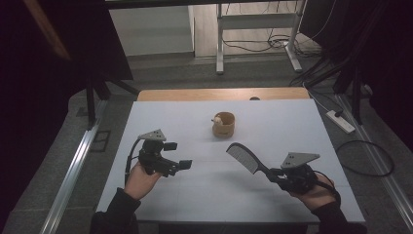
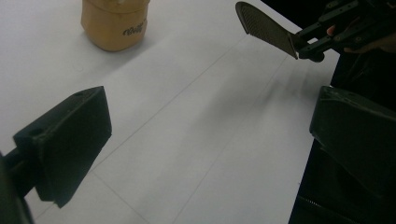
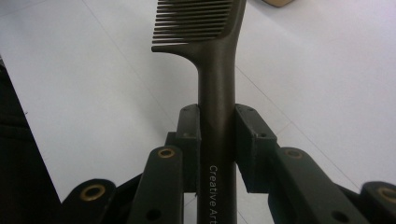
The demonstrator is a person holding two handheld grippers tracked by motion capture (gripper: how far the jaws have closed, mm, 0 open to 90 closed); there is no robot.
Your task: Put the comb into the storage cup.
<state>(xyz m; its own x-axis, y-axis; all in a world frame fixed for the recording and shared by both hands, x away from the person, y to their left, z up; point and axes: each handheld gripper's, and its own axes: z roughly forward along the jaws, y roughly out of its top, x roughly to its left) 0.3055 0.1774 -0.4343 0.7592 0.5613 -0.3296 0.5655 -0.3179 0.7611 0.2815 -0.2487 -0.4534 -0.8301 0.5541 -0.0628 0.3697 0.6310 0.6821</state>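
The right gripper (image 3: 217,135) is clamped on the handle of a dark comb (image 3: 215,70), teeth pointing away from it and held above the white table (image 1: 272,195). The right gripper view reveals "Creative Art" lettering on the handle. The left gripper (image 1: 178,156) stands wide apart, holding nothing. Ahead of both sits a tan cup (image 1: 223,125), whose printed label shows in the left gripper view.

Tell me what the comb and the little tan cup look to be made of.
Comb: likely molded plastic, dark matte with a soft sheen, fine even teeth and printed lettering on the handle. Cup: probably wood or bamboo, judging by its warm tan matte wall; the grain is too blurred to confirm.
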